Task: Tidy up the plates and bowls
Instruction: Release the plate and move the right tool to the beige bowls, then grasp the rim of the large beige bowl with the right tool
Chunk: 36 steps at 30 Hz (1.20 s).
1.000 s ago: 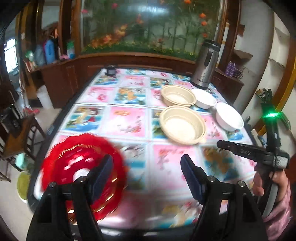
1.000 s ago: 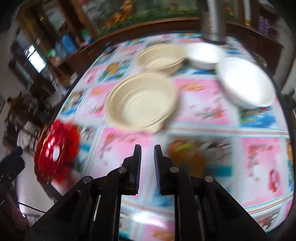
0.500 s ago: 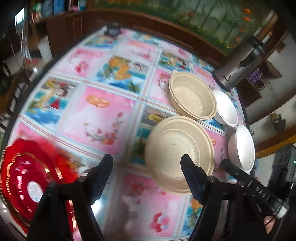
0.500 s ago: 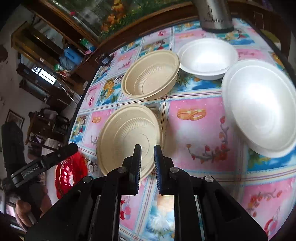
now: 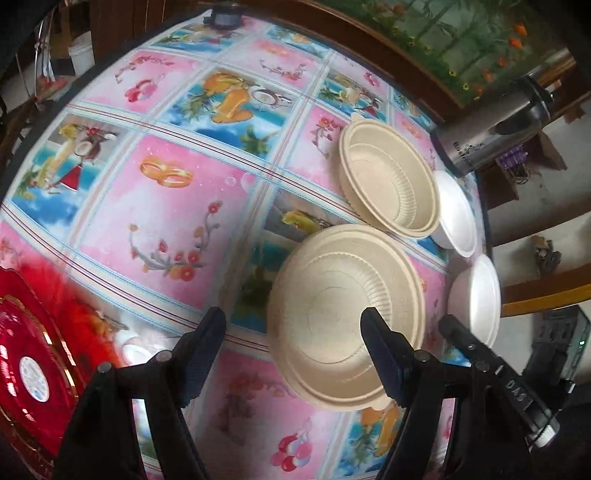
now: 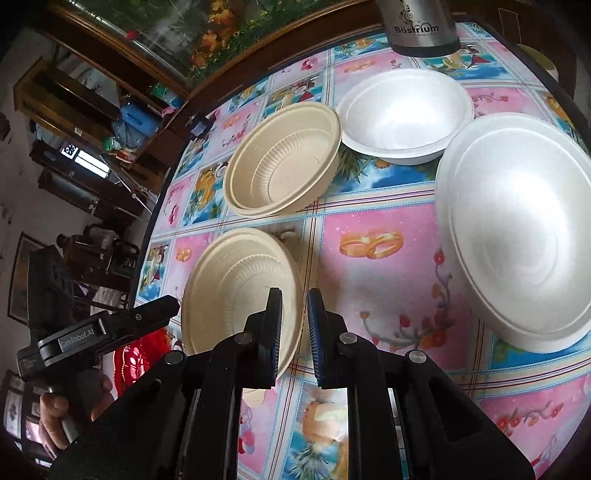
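Observation:
Two beige bowls sit on the patterned table: a near one (image 5: pixel 343 314) (image 6: pixel 236 291) and a far one (image 5: pixel 389 184) (image 6: pixel 284 162). Two white foam bowls stand to the right, a small one (image 5: pixel 456 214) (image 6: pixel 406 114) and a large one (image 5: pixel 478 299) (image 6: pixel 517 229). A red plate (image 5: pixel 29 365) (image 6: pixel 136 354) lies at the near left. My left gripper (image 5: pixel 293 343) is open and empty, above the near beige bowl's left edge. My right gripper (image 6: pixel 293 332) is nearly shut and empty, over the near beige bowl's right rim. It also shows in the left wrist view (image 5: pixel 491 373).
A steel thermos (image 5: pixel 495 129) (image 6: pixel 417 26) stands at the table's far right corner. A small dark object (image 5: pixel 221 20) sits at the far edge. Wooden cabinets ring the table. The colourful tablecloth (image 5: pixel 166 206) covers the whole top.
Both grippers have moved forward and tilted down over the table, closing on the near beige bowl. The red plate has slid to the left edge of the left wrist view.

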{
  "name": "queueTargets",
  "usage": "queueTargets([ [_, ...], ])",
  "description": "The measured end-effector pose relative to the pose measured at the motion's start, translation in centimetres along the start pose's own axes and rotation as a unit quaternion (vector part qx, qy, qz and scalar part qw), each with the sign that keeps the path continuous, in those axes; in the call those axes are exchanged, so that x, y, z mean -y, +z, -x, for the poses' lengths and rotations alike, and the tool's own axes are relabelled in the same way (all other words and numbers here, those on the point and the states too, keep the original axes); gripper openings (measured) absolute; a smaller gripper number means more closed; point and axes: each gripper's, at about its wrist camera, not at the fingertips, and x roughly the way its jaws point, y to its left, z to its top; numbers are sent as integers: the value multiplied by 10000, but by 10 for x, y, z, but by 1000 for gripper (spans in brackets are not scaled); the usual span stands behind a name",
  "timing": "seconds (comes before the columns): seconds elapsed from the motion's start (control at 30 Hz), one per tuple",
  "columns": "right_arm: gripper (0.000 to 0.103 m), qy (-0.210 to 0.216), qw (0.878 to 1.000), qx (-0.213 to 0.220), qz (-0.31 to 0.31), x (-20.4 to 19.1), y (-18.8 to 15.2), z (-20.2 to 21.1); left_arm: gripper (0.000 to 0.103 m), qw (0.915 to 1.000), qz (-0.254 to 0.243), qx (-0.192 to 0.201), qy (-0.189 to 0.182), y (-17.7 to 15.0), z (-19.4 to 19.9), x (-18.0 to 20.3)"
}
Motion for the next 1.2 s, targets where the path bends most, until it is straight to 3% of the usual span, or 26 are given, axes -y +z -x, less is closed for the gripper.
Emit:
queueTargets([
  [0.13, 27, 149, 9999, -52, -69, 1, -2, -5, 76, 10000, -41, -72, 3, -1, -4, 4],
  [0.47, 28, 235, 9992, -288, -151, 4, -4, -25, 76, 9998, 6, -203, -17, -4, -18, 2],
  [0.8, 28, 201, 9991, -352, -137, 2, -7, -36, 76, 9980, -356, 128, 510, -9, -18, 11],
  [1.0, 28, 132, 9997, -176, -144, 0, -8, -34, 75, 9943, -553, 333, 845, -11, -28, 17],
  [1.1, 28, 143, 9996, -123, -208, 1, -9, -34, 73, 9934, -686, 306, 863, -13, -34, 20],
  [1.17, 28, 145, 9996, -107, -237, 2, -9, -34, 55, 9929, -753, 375, 841, -14, -34, 22],
  [1.2, 28, 147, 9996, -102, -237, 2, -9, -35, 51, 9928, -772, 371, 835, -14, -34, 22],
])
